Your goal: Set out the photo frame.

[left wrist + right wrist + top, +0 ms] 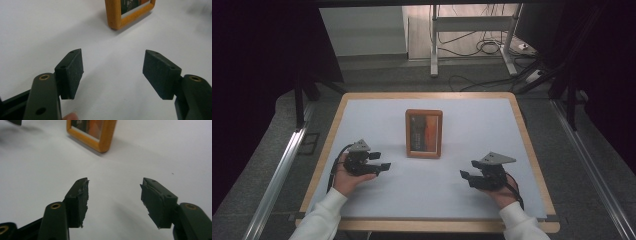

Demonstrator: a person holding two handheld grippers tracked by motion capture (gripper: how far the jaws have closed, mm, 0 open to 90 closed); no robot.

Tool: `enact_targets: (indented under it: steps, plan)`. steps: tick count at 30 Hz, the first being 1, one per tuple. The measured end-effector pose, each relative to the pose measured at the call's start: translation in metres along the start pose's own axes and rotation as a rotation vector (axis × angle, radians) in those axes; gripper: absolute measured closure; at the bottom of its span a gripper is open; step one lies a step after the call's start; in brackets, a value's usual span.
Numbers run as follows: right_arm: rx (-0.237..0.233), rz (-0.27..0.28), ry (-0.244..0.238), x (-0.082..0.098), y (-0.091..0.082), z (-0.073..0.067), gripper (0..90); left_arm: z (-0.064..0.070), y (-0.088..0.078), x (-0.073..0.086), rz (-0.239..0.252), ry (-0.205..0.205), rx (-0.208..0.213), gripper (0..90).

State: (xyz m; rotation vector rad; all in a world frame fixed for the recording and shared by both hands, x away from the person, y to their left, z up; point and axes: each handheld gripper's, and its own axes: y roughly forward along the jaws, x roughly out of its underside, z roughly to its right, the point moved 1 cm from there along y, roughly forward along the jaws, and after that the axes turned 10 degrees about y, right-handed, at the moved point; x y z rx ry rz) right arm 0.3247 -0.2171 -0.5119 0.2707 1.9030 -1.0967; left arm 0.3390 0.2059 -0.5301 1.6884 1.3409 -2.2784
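Observation:
A small wooden picture frame (424, 133) stands upright in the middle of the white tabletop (472, 125), holding a dark and orange picture. My left gripper (382, 160) rests in a hand to the frame's lower left, jaws pointing right, open and empty. My right gripper (468, 170) sits lower right of the frame, jaws pointing left, also open with nothing between them. In the left gripper view the left gripper (113, 56) shows bare table between its pads, the frame (113, 15) beyond. The right gripper view has the right gripper (115, 182) open, the frame (105, 137) ahead.
The table has a wooden rim (532, 150) around the white surface. Metal rails (277, 170) run along both sides on the floor. Behind the table stand a metal stand's legs (434, 45) and loose cables (484, 47).

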Motion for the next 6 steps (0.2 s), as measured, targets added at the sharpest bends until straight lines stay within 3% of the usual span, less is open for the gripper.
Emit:
enact_targets:
  steps: [2, 6]
  plan:
    - [0.000, 0.011, 0.017, -0.0013, -0.0015, 0.0026, 35.5, 0.0017, 0.0011, -0.0006, -0.004, 0.004, -0.003, 32.4]
    - [0.008, 0.027, 0.006, -0.0030, -0.0036, 0.0026, 28.7, 0.0018, 0.0017, -0.0006, -0.008, 0.011, -0.012, 31.7]
